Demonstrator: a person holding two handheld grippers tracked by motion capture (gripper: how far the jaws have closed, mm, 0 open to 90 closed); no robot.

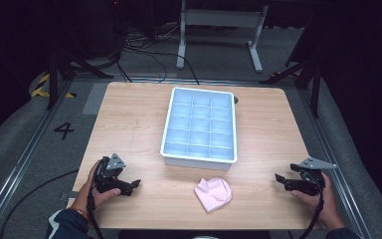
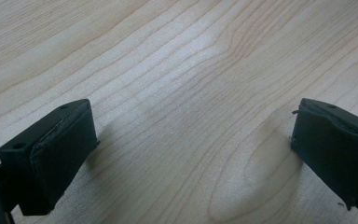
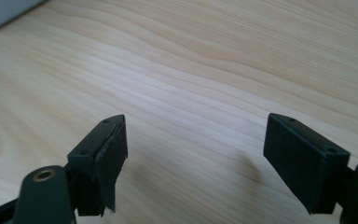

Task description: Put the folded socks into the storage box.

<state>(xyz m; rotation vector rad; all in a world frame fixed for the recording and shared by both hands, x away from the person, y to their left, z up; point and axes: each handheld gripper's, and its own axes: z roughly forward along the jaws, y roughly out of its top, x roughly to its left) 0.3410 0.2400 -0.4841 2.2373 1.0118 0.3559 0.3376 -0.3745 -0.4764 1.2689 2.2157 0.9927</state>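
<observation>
A small pink cloth cap [image 1: 213, 193] lies on the wooden table [image 1: 129, 124] near its front edge, just in front of a white tray [image 1: 199, 163] divided into several compartments. My left gripper [image 1: 135, 184] rests low at the front left, pointing right toward the cap and well apart from it. In the left gripper view my left gripper [image 2: 193, 140] stands open over bare wood. My right gripper [image 1: 277, 178] sits at the front right, pointing left, also apart from the cap. In the right gripper view my right gripper [image 3: 196, 140] is open with nothing between its jaws.
A corner of the white tray [image 3: 4, 9] shows at the top left of the right gripper view. Beyond the table are dark floor, cables [image 1: 144, 55] and a grey metal stand [image 1: 219, 20]. Rails run along both sides of the table.
</observation>
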